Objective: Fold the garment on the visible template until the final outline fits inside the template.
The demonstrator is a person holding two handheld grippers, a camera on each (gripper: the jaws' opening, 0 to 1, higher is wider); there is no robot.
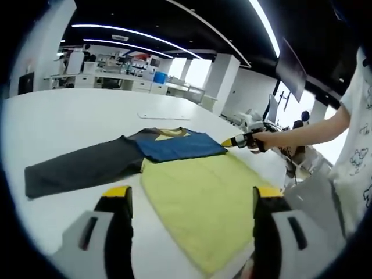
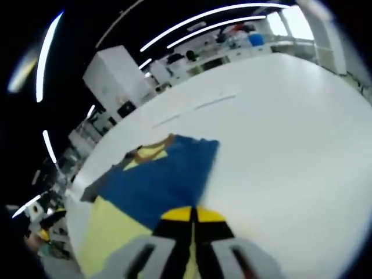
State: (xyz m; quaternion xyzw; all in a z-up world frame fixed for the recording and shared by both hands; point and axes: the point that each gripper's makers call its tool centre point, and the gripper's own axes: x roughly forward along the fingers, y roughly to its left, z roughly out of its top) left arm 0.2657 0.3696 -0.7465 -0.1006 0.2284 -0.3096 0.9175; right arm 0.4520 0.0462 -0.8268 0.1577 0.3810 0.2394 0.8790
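Observation:
A garment lies flat on the white table (image 1: 70, 122). Its yellow body (image 1: 197, 192) runs toward me, and a dark grey sleeve (image 1: 81, 165) stretches out to the left. A blue sleeve (image 1: 177, 145) is folded across the chest below the collar. My left gripper (image 1: 193, 195) hovers open over the yellow body, one jaw on each side of it. In the left gripper view the right gripper (image 1: 228, 141) touches the blue sleeve's right edge. In its own view the right gripper (image 2: 192, 214) is shut at the edge of the blue cloth (image 2: 163, 180), beside the yellow body (image 2: 107, 229).
A person's arm (image 1: 308, 131) in a white shirt reaches in from the right. A thin pale strip (image 1: 163, 115) lies on the table beyond the collar. Desks and shelves (image 1: 116, 75) stand far behind. Bare table spreads right of the garment (image 2: 279, 133).

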